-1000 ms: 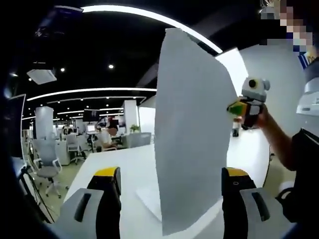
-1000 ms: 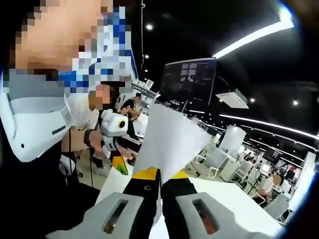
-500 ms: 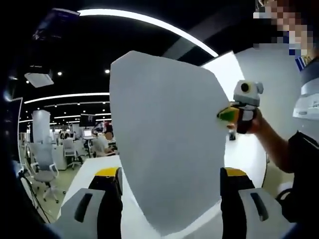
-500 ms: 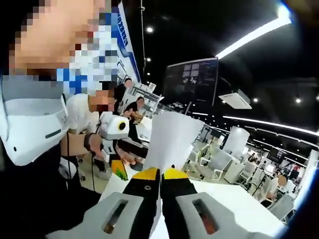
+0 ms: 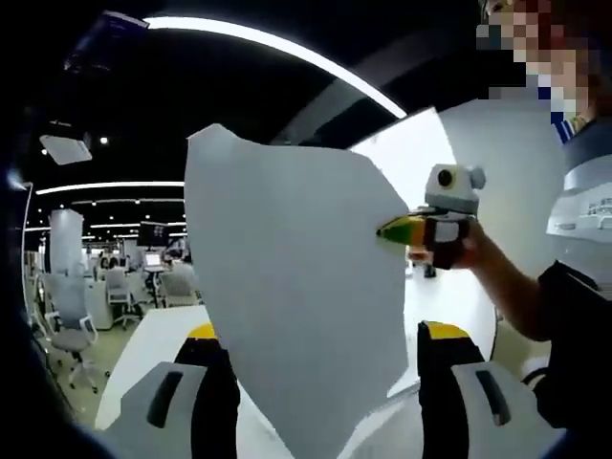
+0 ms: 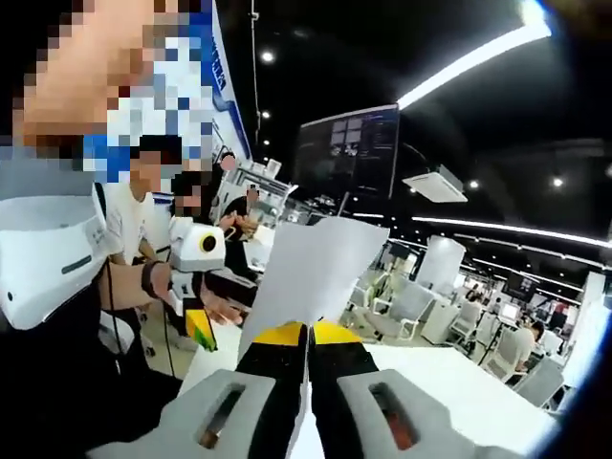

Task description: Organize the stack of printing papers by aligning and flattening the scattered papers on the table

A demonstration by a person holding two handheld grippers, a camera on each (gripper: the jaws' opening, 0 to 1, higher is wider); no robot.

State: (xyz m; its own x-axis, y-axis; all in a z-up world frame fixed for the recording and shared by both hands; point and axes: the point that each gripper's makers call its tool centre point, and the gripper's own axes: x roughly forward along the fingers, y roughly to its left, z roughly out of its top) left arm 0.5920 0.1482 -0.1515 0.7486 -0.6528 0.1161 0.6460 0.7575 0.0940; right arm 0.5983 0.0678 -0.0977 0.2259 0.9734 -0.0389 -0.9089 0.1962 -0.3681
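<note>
A white sheet of paper [image 5: 287, 296] hangs upright in the air, its broad face toward the left gripper view. My right gripper [image 5: 400, 229] comes in from the right there and pinches the sheet's right edge. In the right gripper view the same paper [image 6: 306, 263] rises from my right gripper [image 6: 308, 335], whose jaws are shut on its lower edge. My left gripper [image 5: 323, 359] stands open, its yellow-tipped jaws wide apart with the sheet's lower part between them. That left gripper [image 6: 199, 287] also shows held in a hand, beyond the paper. The white table [image 6: 459, 392] lies below.
The person's body [image 5: 574, 306] stands close on the right. Beyond the white table [image 5: 143, 349] lies an open office with chairs [image 5: 67, 335], desks and seated people. A dark hanging monitor [image 6: 349, 153] and white pillars [image 6: 435, 268] stand in the background.
The sheet has turned from nearly edge-on to broad face toward the left gripper view. The right gripper, still shut on it, has drifted left and slightly lower there.
</note>
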